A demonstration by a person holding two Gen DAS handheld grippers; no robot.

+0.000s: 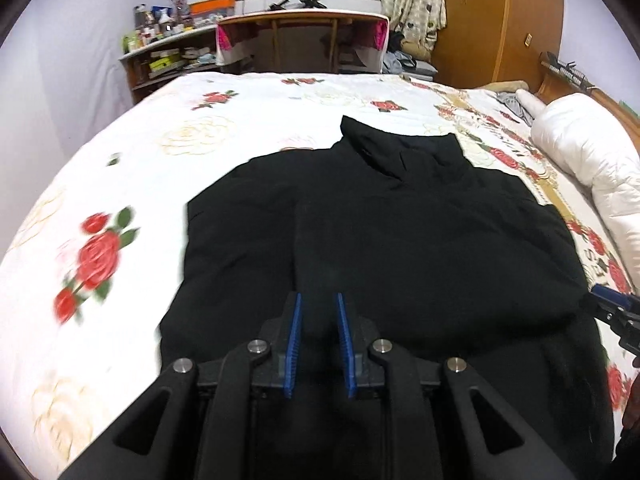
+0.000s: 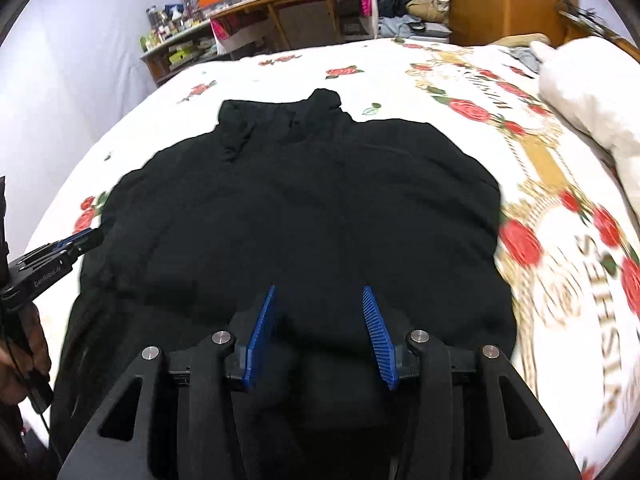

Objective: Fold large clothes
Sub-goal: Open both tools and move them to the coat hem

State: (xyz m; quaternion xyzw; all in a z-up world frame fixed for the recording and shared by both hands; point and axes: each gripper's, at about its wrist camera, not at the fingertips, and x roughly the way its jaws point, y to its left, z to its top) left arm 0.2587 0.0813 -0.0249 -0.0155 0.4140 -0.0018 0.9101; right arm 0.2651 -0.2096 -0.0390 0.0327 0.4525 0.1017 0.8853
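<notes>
A large black jacket (image 1: 400,232) lies flat on the rose-print bed sheet (image 1: 120,184), collar at the far end, sleeves folded over the body. My left gripper (image 1: 318,300) is over the jacket's near hem, its blue pads (image 1: 295,328) close together around a fold of black cloth. My right gripper (image 2: 318,292) is over the near hem of the jacket (image 2: 304,208) too, its blue pads (image 2: 376,332) apart with black cloth bulging between them. The right gripper shows at the right edge of the left wrist view (image 1: 616,312). The left gripper shows at the left edge of the right wrist view (image 2: 60,252).
A white rolled duvet (image 1: 588,160) lies along the bed's right side. Beyond the bed's far end stand a wooden desk (image 1: 304,32) and a cluttered shelf (image 1: 168,52). A wooden wardrobe (image 1: 496,20) stands at the far right.
</notes>
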